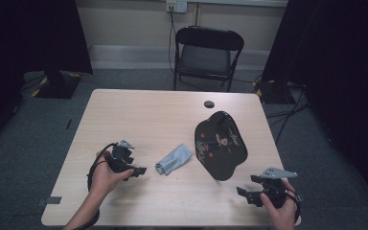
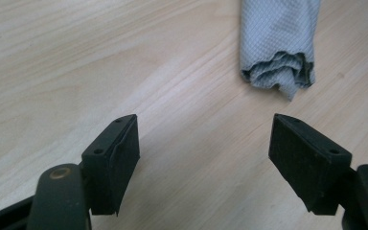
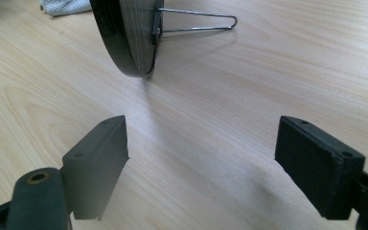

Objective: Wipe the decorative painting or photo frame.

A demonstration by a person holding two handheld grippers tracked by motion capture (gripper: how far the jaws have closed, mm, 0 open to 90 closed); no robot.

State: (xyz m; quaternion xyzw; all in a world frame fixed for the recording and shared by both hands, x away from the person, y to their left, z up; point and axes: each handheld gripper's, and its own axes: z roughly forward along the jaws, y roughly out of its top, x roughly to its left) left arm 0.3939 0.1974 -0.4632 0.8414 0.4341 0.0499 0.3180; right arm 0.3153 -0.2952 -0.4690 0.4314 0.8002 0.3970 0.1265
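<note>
With both the left gripper [image 2: 203,158] and the right gripper [image 3: 201,163] spread wide and empty, we judge the cloth [image 1: 173,159], lying mid-table just beside the left one, to be light and limp, best pinched at its bunched near end.

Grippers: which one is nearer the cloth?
The left gripper: the grey cloth lies on the table just beyond its open jaws. The right gripper is farther off, past the black plaque.

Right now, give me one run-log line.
left gripper: open, near cloth | right gripper: open, empty | plate: propped upright on table
</note>
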